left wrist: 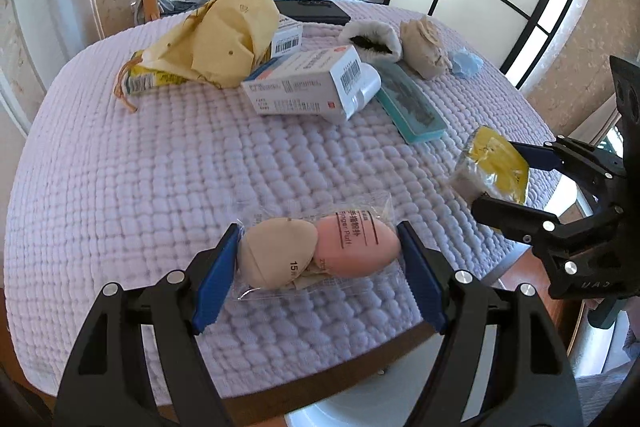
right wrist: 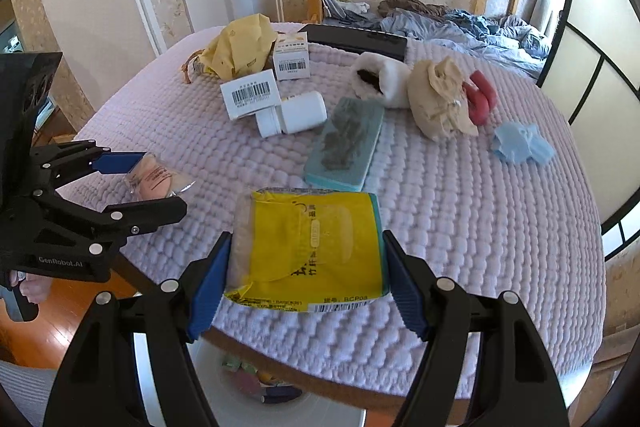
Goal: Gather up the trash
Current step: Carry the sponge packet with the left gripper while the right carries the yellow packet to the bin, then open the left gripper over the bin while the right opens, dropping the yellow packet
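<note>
Your left gripper (left wrist: 318, 259) clamps the clear puff packet (left wrist: 320, 251) above the table's near edge; your right gripper (right wrist: 306, 263) clamps the yellow packet (right wrist: 308, 247) likewise — the white bin (right wrist: 320, 415) below apparently holds scraps.

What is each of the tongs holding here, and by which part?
Left tongs: clear plastic packet of two egg-shaped makeup puffs, clamped at its two ends. Right tongs: yellow plastic-wrapped pack, clamped at its two sides.
</note>
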### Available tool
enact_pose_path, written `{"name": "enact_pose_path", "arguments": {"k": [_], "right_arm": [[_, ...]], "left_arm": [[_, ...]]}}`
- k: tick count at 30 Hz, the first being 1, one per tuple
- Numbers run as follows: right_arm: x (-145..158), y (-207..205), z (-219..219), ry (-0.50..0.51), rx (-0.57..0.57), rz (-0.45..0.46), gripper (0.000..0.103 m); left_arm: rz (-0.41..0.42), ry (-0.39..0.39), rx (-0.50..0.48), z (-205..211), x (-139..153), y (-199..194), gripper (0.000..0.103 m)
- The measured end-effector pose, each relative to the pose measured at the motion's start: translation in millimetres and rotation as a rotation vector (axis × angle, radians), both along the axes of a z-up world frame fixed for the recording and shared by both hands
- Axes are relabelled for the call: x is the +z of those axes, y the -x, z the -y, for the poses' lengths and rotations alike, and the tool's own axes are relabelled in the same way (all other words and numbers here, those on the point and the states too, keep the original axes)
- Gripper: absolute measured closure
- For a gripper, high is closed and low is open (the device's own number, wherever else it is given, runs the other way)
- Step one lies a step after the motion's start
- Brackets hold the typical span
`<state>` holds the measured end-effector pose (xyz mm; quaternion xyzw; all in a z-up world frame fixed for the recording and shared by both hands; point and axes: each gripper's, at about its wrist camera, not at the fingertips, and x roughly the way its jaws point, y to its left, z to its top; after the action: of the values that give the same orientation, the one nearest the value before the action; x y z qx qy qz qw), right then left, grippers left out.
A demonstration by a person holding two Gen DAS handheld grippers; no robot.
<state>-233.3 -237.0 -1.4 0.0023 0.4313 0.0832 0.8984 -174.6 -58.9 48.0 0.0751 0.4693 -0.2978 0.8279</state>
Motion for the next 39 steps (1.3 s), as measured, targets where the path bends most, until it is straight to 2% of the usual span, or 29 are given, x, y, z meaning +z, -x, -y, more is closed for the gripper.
{"name": "enact_pose_path", "arguments": {"k": [25, 31, 39], "right_arm": [[7, 64, 1, -0.088, 0.03, -0.034, 0.032], [4, 75, -1, -0.1, 0.043, -0.054, 0.032], [0, 95, -2, -0.115, 0.055, -0.092, 0.032]], "left_arm": [[-0.035, 0.033, 0.005, -19, 9, 57, 0.025], [-0.049, 0.027, -0.022, -20, 10, 68, 0.025], [-0.081, 0.002, -0.11, -12, 6, 90, 0.025]]}}
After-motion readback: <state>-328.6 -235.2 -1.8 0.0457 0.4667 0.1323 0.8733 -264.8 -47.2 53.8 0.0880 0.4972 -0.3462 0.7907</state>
